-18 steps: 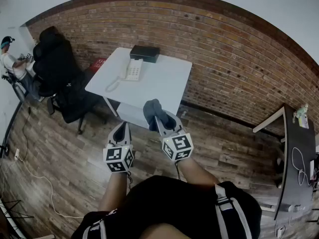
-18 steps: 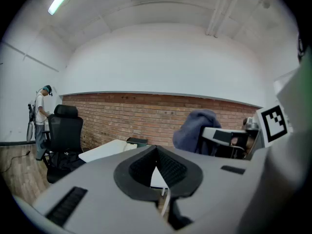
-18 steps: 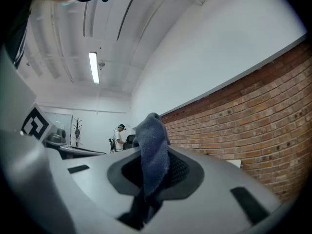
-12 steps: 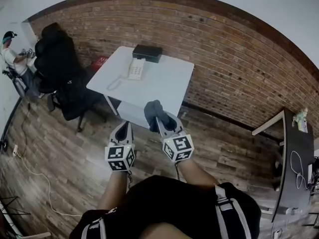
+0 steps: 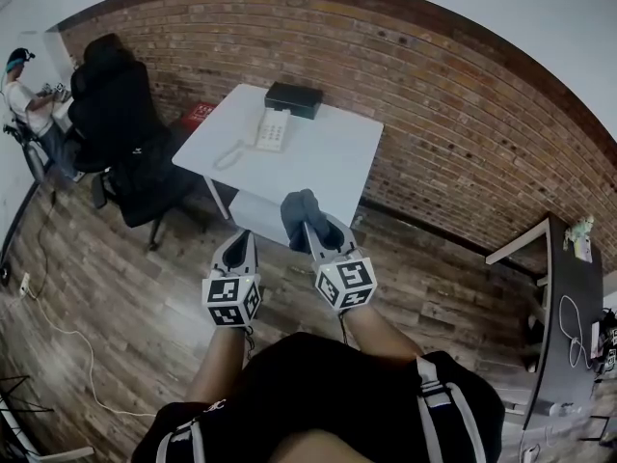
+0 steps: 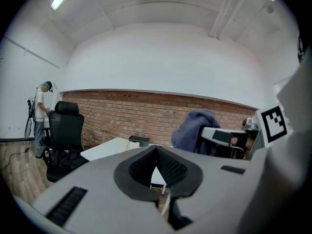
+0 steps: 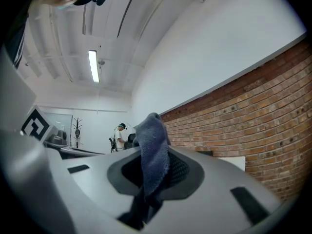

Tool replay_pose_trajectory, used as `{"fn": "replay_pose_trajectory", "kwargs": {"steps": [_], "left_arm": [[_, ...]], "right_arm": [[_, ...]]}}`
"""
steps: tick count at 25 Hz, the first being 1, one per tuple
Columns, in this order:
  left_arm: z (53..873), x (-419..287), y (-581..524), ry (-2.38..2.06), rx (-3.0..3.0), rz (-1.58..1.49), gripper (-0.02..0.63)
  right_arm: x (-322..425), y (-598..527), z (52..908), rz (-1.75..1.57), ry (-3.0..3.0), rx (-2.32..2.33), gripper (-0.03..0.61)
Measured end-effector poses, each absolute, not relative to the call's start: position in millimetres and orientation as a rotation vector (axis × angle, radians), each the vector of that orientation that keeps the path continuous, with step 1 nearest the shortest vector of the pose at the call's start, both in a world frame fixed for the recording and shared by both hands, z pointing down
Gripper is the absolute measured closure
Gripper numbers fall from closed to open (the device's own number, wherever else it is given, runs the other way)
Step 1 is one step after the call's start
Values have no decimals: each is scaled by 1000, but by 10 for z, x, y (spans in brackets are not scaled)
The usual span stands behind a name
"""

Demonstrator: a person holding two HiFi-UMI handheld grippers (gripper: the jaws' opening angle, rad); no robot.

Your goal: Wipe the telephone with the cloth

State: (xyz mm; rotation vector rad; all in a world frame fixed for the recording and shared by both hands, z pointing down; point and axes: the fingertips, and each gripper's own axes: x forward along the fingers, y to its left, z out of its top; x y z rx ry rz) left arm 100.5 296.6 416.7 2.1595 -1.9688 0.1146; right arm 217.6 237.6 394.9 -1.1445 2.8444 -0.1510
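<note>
A white telephone (image 5: 271, 129) with a coiled cord lies on the white table (image 5: 328, 167) by the brick wall, well ahead of both grippers. My right gripper (image 5: 313, 228) is shut on a grey-blue cloth (image 5: 300, 212), which stands up bunched between its jaws (image 7: 153, 150). The same cloth (image 6: 192, 128) shows to the right in the left gripper view. My left gripper (image 5: 237, 247) is shut with nothing in it, its pads (image 6: 168, 167) pressed together. Both grippers hang over the wooden floor, short of the table's near edge.
A black box (image 5: 294, 99) sits at the table's far edge behind the telephone. A black office chair (image 5: 116, 123) stands left of the table, with a person (image 5: 29, 114) beyond it. Another desk (image 5: 569, 297) is at the right. A cable runs over the floor at the left.
The table and telephone have shifted slightly right and closer in the head view as I step forward. Both grippers keep their pose and grip.
</note>
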Motion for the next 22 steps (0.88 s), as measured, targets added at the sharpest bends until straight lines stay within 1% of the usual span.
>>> {"fn": "replay_pose_trajectory", "kwargs": {"steps": [11, 17, 22], "left_arm": [[4245, 568, 3031, -1909, 2207, 128, 617], [4292, 250, 3118, -1918, 2206, 127, 617], [4316, 32, 3137, -1937, 2169, 120, 617]], "right_arm": [[1737, 2444, 3944, -175, 2781, -1190, 534], [1383, 2511, 4006, -187, 2806, -1159, 534], [1266, 2486, 3999, -179, 2809, -1152, 534]]}}
